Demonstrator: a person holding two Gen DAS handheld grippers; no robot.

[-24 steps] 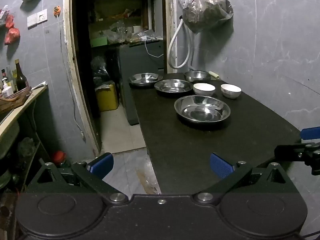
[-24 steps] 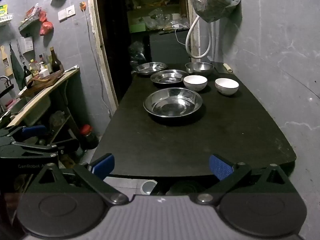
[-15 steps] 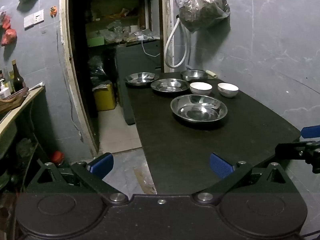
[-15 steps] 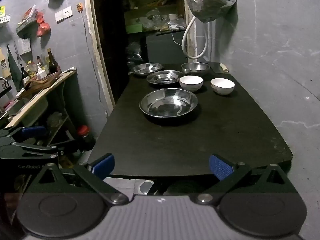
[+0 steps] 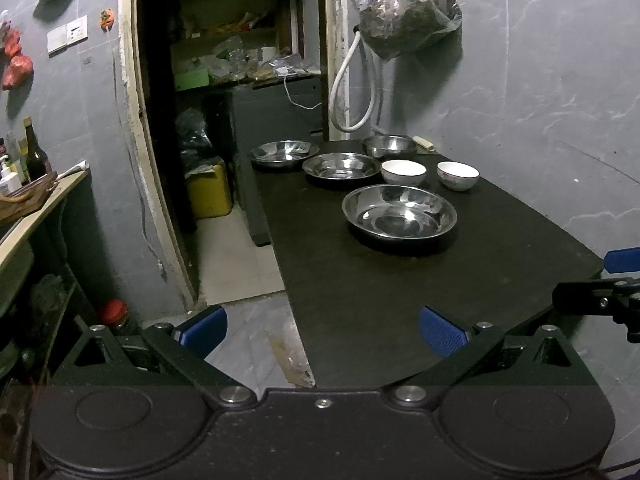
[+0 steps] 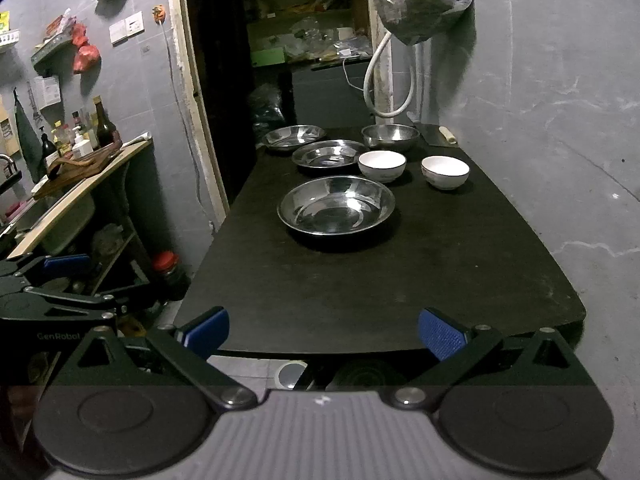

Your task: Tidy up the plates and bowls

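A dark, matte table [image 6: 400,272] runs away from the camera along a grey wall, its near edge curved. Read as a clock face from the right wrist view, a large steel plate [image 6: 337,205] lies near the centre. At about twelve o'clock from it sits a second steel plate [image 6: 325,153], and beyond that, toward eleven, a third [image 6: 295,136] at the table's far left corner. A steel bowl [image 6: 390,136] stands toward one o'clock at the far end. Two white bowls rest apart from each other: one [image 6: 381,165] just beside the second plate, the other [image 6: 445,172] toward two o'clock, nearer the wall. A small pale roll-like object [image 6: 448,134] lies at the far right corner.
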